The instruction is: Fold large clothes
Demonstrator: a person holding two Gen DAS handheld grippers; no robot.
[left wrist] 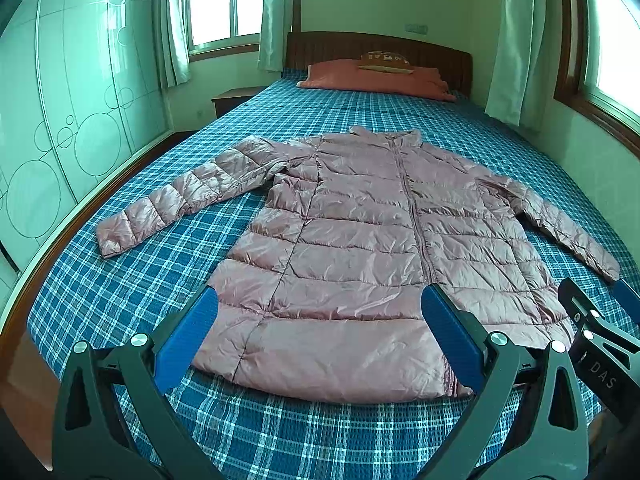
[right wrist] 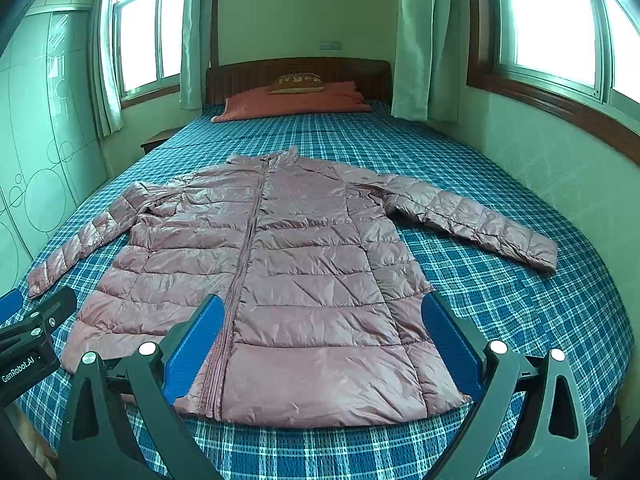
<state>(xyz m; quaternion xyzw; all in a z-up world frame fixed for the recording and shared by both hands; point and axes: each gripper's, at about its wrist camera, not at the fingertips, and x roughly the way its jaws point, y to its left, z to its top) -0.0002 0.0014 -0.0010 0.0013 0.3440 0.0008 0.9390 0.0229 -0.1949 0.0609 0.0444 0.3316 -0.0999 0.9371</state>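
A pink quilted puffer jacket [left wrist: 360, 248] [right wrist: 288, 272] lies flat and zipped on the blue plaid bed [left wrist: 120, 288] [right wrist: 520, 320], collar toward the headboard and both sleeves spread out. My left gripper [left wrist: 320, 320] hovers open above the hem's left half, blue pads wide apart, nothing between them. My right gripper [right wrist: 324, 328] is open over the hem's right half, holding nothing. Each gripper shows at the edge of the other's view: the right one [left wrist: 600, 320] and the left one [right wrist: 36, 320].
A red pillow [left wrist: 376, 78] [right wrist: 296, 100] with a small cushion lies at the wooden headboard [left wrist: 400, 46]. A wardrobe [left wrist: 60, 120] stands along the left side, a wall with windows [right wrist: 560, 40] on the right. A nightstand [left wrist: 232, 100] sits at the bed's far left.
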